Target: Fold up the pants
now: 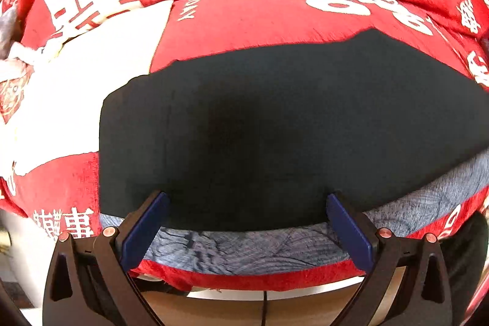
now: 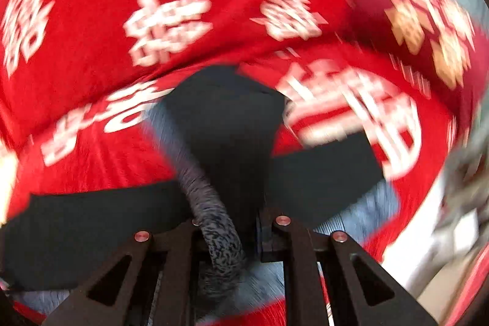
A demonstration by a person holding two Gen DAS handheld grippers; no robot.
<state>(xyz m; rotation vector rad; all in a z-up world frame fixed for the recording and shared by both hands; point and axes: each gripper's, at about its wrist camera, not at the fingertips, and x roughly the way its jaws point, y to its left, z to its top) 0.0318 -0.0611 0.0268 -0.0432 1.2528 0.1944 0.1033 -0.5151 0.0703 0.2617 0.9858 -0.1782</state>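
Red printed blanket (image 1: 250,20), dark pants (image 1: 275,127) on it

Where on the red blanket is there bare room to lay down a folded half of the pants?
Bare red blanket lies beyond the far edge of the dark pants, up to the blanket's raised fold. The left side is crowded by a white cloth. The near edge is taken by the pants' grey lining and the open left gripper.

Bright, even daylight. The left wrist view is sharp, with white glare at its left edge; the right wrist view is motion-blurred throughout. Fisheye bending curves both rims.
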